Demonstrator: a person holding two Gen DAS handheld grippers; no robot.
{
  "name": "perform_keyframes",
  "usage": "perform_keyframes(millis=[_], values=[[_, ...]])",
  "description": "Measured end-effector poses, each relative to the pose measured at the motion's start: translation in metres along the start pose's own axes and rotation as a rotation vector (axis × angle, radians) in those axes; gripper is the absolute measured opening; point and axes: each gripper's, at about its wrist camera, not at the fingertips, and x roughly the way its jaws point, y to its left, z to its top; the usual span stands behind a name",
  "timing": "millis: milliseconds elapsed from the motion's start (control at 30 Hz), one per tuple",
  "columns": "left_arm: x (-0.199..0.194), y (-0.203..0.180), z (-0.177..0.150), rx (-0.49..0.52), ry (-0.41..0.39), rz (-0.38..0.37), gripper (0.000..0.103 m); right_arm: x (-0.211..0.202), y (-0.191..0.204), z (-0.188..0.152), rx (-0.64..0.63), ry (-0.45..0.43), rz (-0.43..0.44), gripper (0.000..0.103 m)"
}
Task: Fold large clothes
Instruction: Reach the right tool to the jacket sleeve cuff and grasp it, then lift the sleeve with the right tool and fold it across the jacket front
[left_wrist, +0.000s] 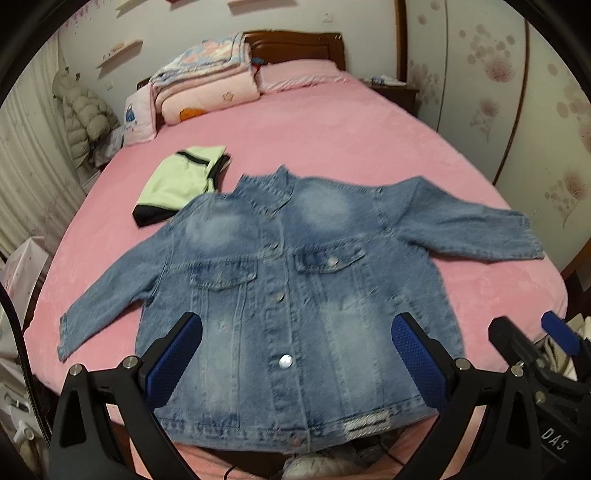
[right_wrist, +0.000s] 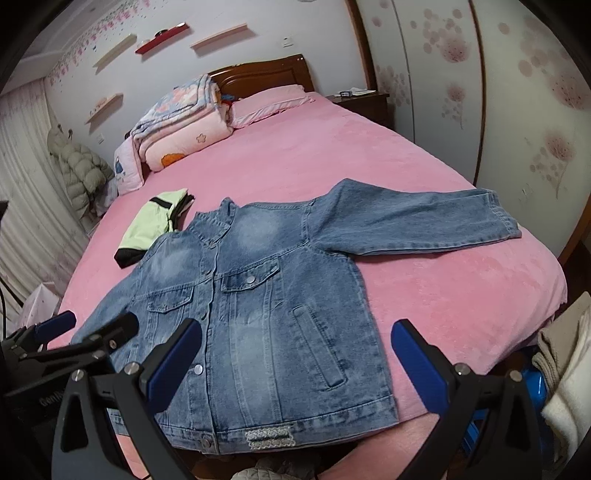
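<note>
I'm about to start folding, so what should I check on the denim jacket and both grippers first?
1. Denim jacket spread flat, front up: ok.
2. Buttoned shut: ok.
3. Both sleeves laid outward: ok.
4. Left gripper open, holding nothing: ok.
5. Right gripper open, holding nothing: ok.
6. Folded green garment clear of the jacket: not ok, it meets the jacket's shoulder.

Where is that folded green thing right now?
The folded green garment lies on the pink bed, just beyond the denim jacket, by its left shoulder in both views.
</note>
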Motion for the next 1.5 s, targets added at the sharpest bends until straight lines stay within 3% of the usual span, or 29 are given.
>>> perform_keyframes(millis=[267,433,567,800,867,967,1100,1233,1400,1500], values=[[0.004,-0.046,0.043,0.085,-0.079,-0.107,0.102,-0.005,-0.051,0.018,0.049,-0.092,-0.116,0.102],[0.024,-0.087,0.078,0.118,-0.177,-0.147,0.102,0.002,-0.118,0.042,0.144,-0.134,-0.188,0.095],[0.054,-0.121,0.101,0.133,-0.247,-0.165,0.102,0.015,-0.187,0.060,0.261,-0.127,-0.252,0.094],[0.130,-0.192,0.123,0.147,-0.132,-0.329,0.102,0.052,-0.279,0.076,0.397,-0.092,-0.287,0.092],[0.148,-0.217,0.119,0.194,-0.118,-0.320,0.102,0.065,-0.295,0.076,0.427,-0.075,-0.289,0.084],[0.172,-0.251,0.113,0.247,-0.108,-0.309,0.102,0.092,-0.319,0.078,0.463,-0.035,-0.278,0.081],[0.207,-0.274,0.110,0.212,-0.028,-0.359,0.102,0.123,-0.343,0.077,0.510,0.011,-0.269,0.081],[0.242,-0.292,0.110,0.181,0.025,-0.345,0.102,0.151,-0.367,0.073,0.579,0.050,-0.223,0.079],[0.272,-0.304,0.102,0.190,0.079,-0.339,0.102,0.179,-0.382,0.075,0.627,0.082,-0.225,0.067],[0.276,-0.301,0.101,0.189,0.095,-0.321,0.102,0.189,-0.383,0.082,0.610,0.072,-0.259,0.047]])
